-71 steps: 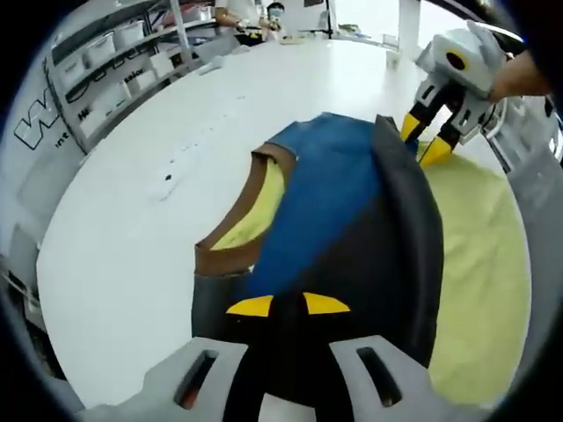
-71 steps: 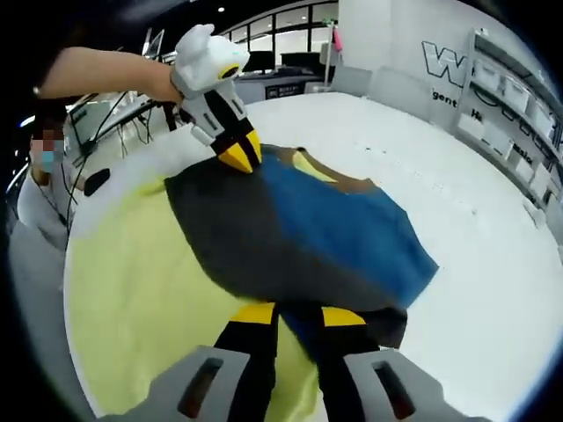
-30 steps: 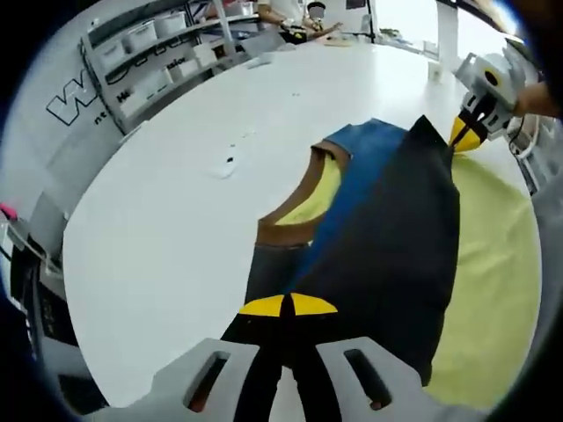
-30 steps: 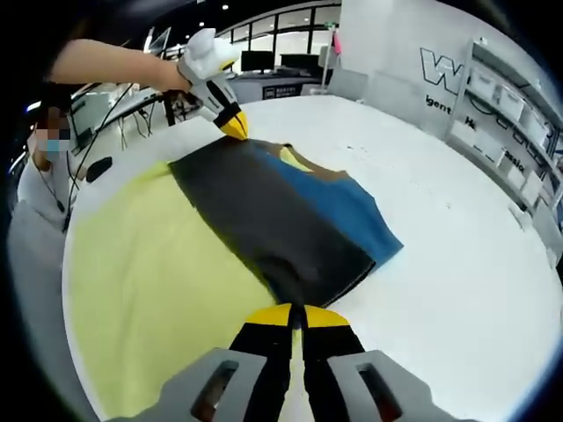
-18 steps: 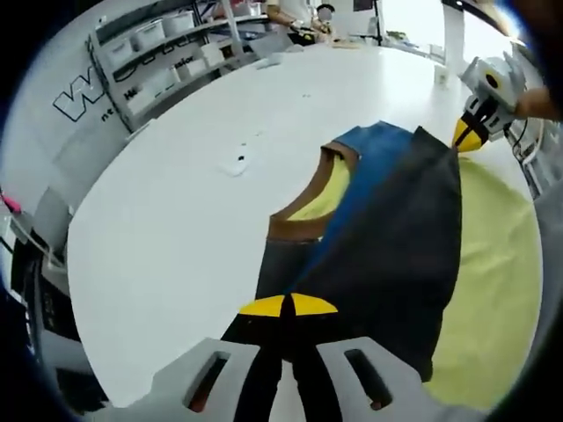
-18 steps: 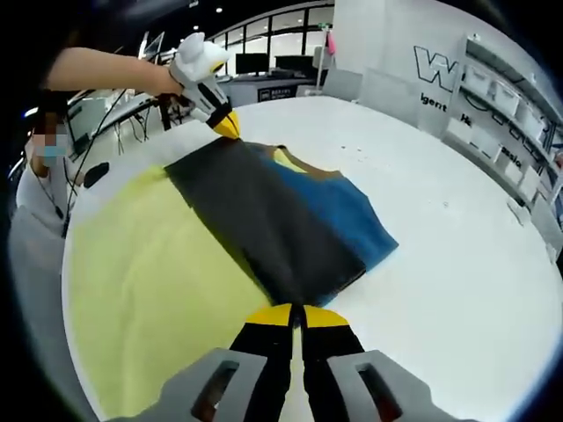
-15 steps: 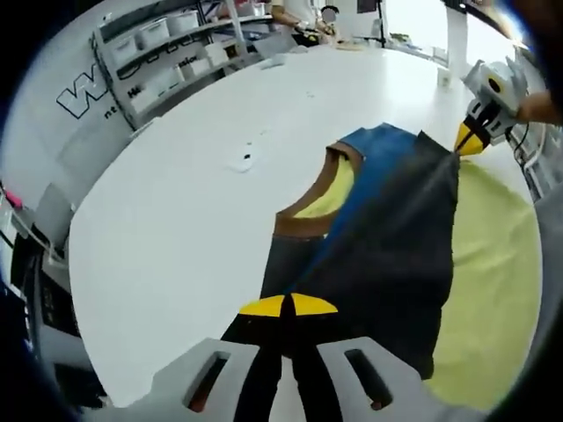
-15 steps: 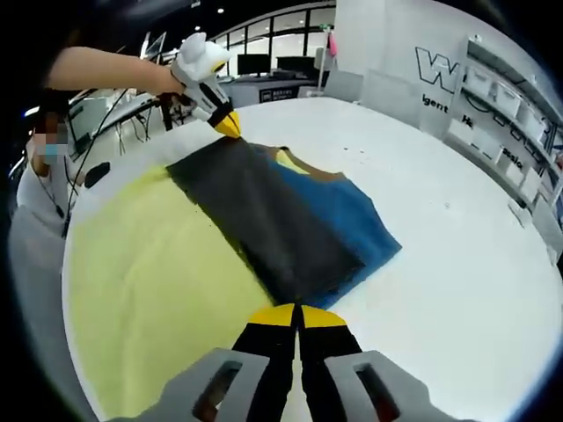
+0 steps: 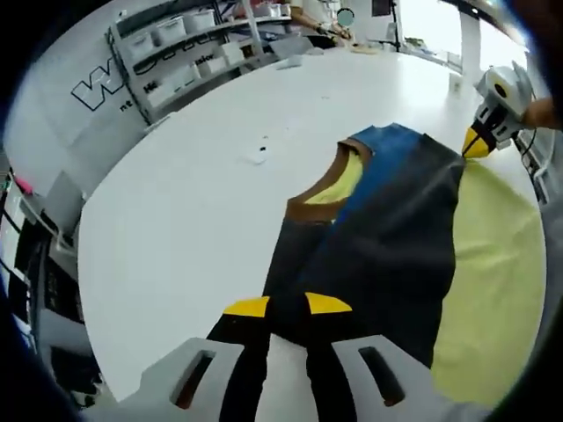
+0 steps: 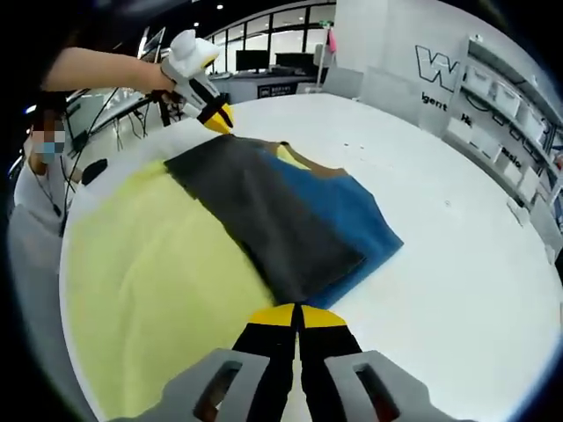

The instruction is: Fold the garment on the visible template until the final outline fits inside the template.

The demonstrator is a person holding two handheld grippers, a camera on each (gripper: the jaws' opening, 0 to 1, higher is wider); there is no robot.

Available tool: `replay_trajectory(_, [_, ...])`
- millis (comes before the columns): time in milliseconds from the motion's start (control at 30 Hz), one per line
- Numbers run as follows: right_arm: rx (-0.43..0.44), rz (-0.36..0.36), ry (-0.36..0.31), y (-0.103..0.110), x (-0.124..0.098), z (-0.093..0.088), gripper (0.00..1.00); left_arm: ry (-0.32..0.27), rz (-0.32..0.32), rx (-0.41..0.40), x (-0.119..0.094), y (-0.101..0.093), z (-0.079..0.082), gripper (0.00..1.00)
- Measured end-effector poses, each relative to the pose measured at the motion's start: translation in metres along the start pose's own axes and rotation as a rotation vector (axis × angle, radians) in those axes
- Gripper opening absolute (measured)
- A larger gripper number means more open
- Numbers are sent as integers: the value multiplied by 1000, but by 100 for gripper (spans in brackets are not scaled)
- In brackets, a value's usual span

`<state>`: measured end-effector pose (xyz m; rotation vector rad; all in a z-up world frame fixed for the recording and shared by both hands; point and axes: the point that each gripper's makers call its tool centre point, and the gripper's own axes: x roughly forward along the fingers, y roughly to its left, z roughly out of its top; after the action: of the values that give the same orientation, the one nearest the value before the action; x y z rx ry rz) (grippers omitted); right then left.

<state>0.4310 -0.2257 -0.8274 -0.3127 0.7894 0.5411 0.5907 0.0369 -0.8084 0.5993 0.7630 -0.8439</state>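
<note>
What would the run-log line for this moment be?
garment: folded, partly off template | left gripper: open | right gripper: shut

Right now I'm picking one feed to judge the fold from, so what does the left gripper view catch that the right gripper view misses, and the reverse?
The left gripper view alone shows the left hand-held gripper from behind, jaws apart over the dark hem, and a small object on the table. The right gripper view alone shows its own hand-held gripper, jaws together, just off the garment's corner, and a masked person at the left edge. Both show the folded garment, its brown collar and the yellow template.
</note>
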Motion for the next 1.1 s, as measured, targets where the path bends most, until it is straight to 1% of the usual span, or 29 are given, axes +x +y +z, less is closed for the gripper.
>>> replay_trajectory(67, [4, -15, -11, -3, 0, 1, 0, -12, -12, -25, -2, -3, -2, 21])
replay_trajectory(133, [10, -13, -24, -2, 0, 4, 0, -20, -24, -35, -5, -9, -6, 24])
replay_trajectory(200, [3, -6, -32, -2, 4, 6, 5, -24, -33, -33, -9, -13, -11, 26])
replay_trajectory(333, [-12, 3, -46, 1, 7, 13, 8, -37, -45, -50, -19, -22, -20, 30])
replay_trajectory(500, [-41, 27, -45, 10, 11, 17, 11, -45, -56, -69, -30, -35, -31, 33])
replay_trajectory(667, [-57, 42, -44, 17, 12, 17, 15, -58, -74, -120, -37, -51, -37, 35])
replay_trajectory(867, [-117, 35, -7, 19, 16, 11, 13, -57, -107, -144, -40, -73, -42, 37])
replay_trajectory(967, [-141, 12, 17, 13, 17, 8, 6, -38, -108, -107, -41, -83, -46, 36])
replay_trajectory(1000, [-137, 10, 15, 12, 17, 8, 4, -12, -99, -53, -39, -84, -52, 34])
replay_trajectory(1033, [-130, 5, 18, 10, 16, 8, 2, 15, -82, -21, -38, -83, -58, 33])
replay_trajectory(1067, [-129, 0, 18, 9, 16, 8, 1, 68, -29, 41, -36, -75, -68, 30])
replay_trajectory(1100, [-125, -7, 18, 7, 15, 9, 0, 62, -50, 44, -35, -80, -68, 25])
